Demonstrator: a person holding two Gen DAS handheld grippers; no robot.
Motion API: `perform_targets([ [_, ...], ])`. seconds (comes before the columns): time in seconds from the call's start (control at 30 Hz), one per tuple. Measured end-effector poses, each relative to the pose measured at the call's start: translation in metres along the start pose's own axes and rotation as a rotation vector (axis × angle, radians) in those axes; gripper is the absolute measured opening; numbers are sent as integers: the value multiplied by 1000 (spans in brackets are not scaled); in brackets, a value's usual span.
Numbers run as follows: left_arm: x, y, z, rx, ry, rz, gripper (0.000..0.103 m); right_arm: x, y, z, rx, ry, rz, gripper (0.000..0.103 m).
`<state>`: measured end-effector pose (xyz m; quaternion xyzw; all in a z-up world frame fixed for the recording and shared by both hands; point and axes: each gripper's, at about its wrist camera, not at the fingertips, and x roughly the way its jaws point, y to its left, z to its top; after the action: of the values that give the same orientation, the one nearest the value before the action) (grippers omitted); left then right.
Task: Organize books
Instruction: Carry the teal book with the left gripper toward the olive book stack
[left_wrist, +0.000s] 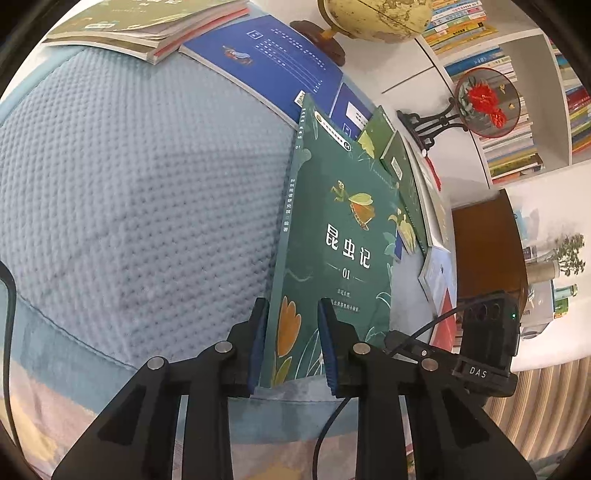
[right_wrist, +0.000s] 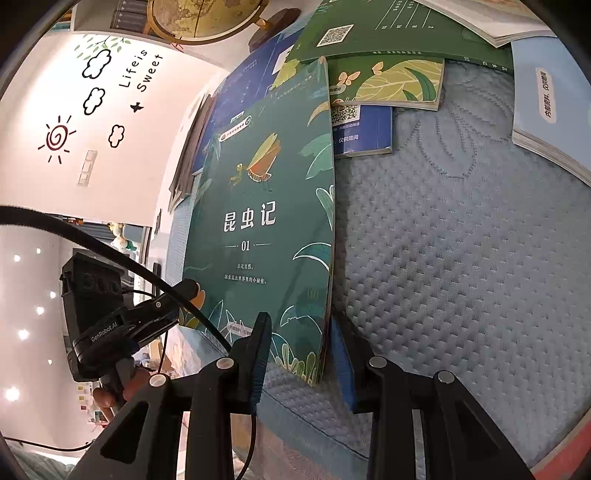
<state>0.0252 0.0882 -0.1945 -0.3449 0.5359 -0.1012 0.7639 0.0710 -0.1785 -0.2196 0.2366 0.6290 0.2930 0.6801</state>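
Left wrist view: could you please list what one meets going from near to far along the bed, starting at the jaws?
Left gripper → green insect book held upright → blue book lying flat → globe on its wooden stand.

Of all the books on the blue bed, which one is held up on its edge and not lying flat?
The dark green book with a beetle drawing and "01" on its cover. It stands between the jaws of both grippers, while the blue book and the others lie flat.
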Motion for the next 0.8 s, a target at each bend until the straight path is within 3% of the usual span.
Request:
perform_targets([
  [0.17,2,5,-4,-71,31,-118,22,-3,-3,1,12,-2,10,31],
  [0.27,4,1,-8,-52,30,-87,22,-6,-8,4,22,-1,21,31],
  [0.53,12,-10,-10,-69,25,-103,22,-12,-18,10,42,9,34,32],
  [0.7,1,-11,-4,-171,10,-285,22,-19,-24,12,73,42,49,35],
  [0.8,1,-8,1,-244,21,-377,22,-23,-31,10,109,47,115,53],
])
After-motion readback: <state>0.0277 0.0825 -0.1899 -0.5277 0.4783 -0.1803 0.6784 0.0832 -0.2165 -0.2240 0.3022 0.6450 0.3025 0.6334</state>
